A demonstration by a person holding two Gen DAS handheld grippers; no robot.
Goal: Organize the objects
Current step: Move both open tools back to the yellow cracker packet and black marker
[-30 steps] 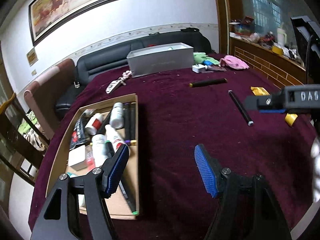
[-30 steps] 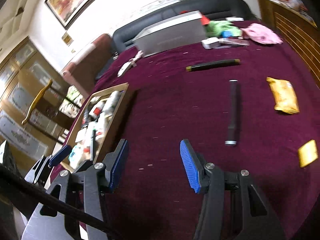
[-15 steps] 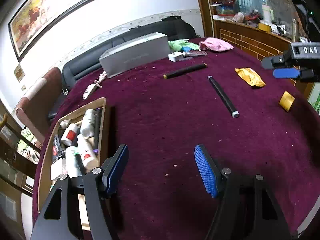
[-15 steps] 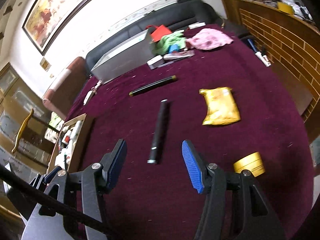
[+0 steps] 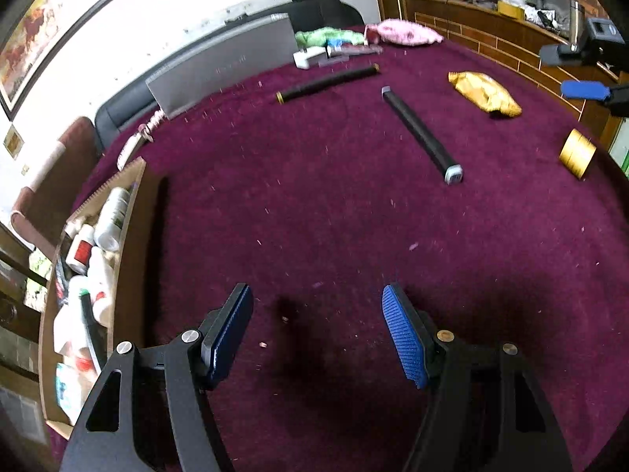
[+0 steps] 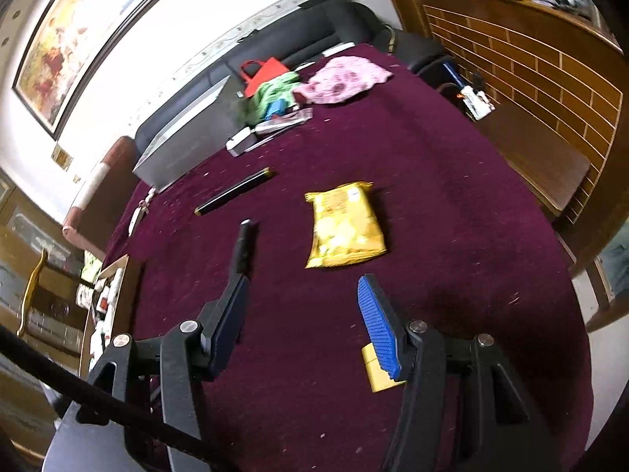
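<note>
A cardboard box (image 5: 129,259) with several bottles stands at the table's left; it also shows in the right wrist view (image 6: 118,275). On the maroon cloth lie a black stick with a silver cap (image 5: 422,135) (image 6: 243,247), a black tube with a gold end (image 5: 326,82) (image 6: 234,192), a yellow snack bag (image 5: 485,92) (image 6: 344,224) and a small gold packet (image 5: 577,153) (image 6: 375,373). My left gripper (image 5: 318,330) is open and empty over bare cloth. My right gripper (image 6: 302,322) is open and empty, its right finger just over the gold packet, the snack bag ahead.
A long grey box (image 5: 224,67) stands at the far edge with a white adapter (image 5: 310,57), green (image 5: 326,35) and pink (image 5: 405,31) cloths. A sofa (image 6: 306,39) lies behind. A wooden counter (image 6: 530,59) borders the right. The right gripper's blue pad (image 5: 583,89) shows at far right.
Both grippers have swung right across the table. The cardboard box slid to the left edge of both views; the snack bag and gold packet came close under my right gripper.
</note>
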